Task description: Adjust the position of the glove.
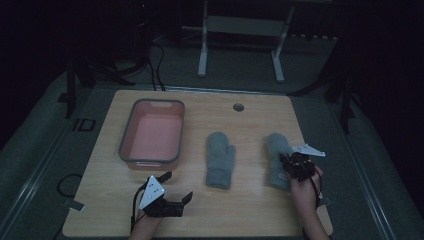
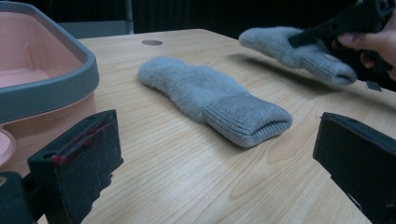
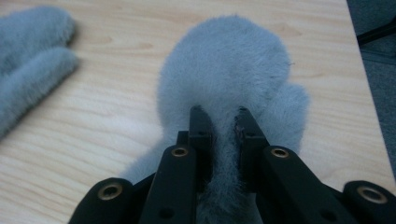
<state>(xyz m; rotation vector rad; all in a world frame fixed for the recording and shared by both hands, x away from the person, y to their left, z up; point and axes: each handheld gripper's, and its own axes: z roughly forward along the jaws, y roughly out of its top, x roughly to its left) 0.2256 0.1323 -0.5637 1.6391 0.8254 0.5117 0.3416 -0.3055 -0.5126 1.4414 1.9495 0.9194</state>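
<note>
Two grey fuzzy mittens are on the wooden table. The middle mitten (image 1: 220,160) (image 2: 210,98) (image 3: 28,56) lies flat, cuff toward me. My right gripper (image 1: 287,162) (image 3: 219,114) (image 2: 308,35) is shut on the right mitten (image 1: 276,147) (image 3: 224,65) (image 2: 299,51), pinching a ridge of its fabric near the cuff. In the left gripper view this mitten's cuff end is raised off the wood, with a shadow beneath it. My left gripper (image 1: 178,186) (image 2: 219,140) stands open near the front edge, below the tub, with nothing between its jaws.
A pink tub with a grey rim (image 1: 127,145) (image 2: 56,88) stands at the left of the table. A round cable hole (image 1: 238,107) sits near the far edge. White frame legs (image 1: 202,50) stand on the floor beyond the table.
</note>
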